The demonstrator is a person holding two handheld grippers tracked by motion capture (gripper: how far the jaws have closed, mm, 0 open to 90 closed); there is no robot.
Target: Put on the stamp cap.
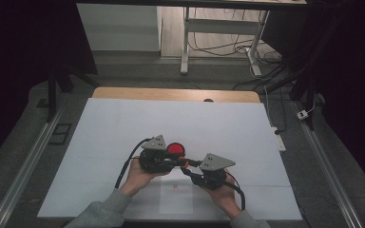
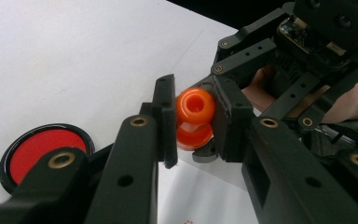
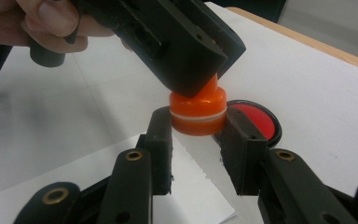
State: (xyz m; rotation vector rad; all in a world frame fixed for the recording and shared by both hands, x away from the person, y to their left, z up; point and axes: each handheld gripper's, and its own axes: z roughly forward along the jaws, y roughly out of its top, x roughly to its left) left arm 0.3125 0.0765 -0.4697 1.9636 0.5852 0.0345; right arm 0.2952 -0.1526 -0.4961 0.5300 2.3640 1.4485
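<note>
Two grippers meet over the near middle of the white sheet (image 1: 123,123), and both have hold of one small orange piece (image 2: 194,119). From where I stand it looks like a stubby two-part thing: a wide lower drum with a pale seam round it and a narrower neck with a hole in the top.

The left gripper (image 2: 193,122) has its jaws closed down to the width of the neck, one pad flat on each side. The right gripper (image 3: 198,128) comes in from about five o'clock in the high view, and its jaws are drawn in against the wider drum (image 3: 198,114), nearly shut, with the piece filling the gap. Gripping it at two levels like this makes sense if the halves are meant to be twisted or pulled apart; that is my reading, not something I can see happening.

The piece seems held a little above the paper rather than resting on it, though I cannot be sure of the gap.

A red disc with a black rim (image 1: 175,148) lies flat on the sheet at about one o'clock from the left gripper, just beside the pair, touching neither.

A smaller paper slip (image 3: 121,172) lies below the right gripper's jaws.
</note>
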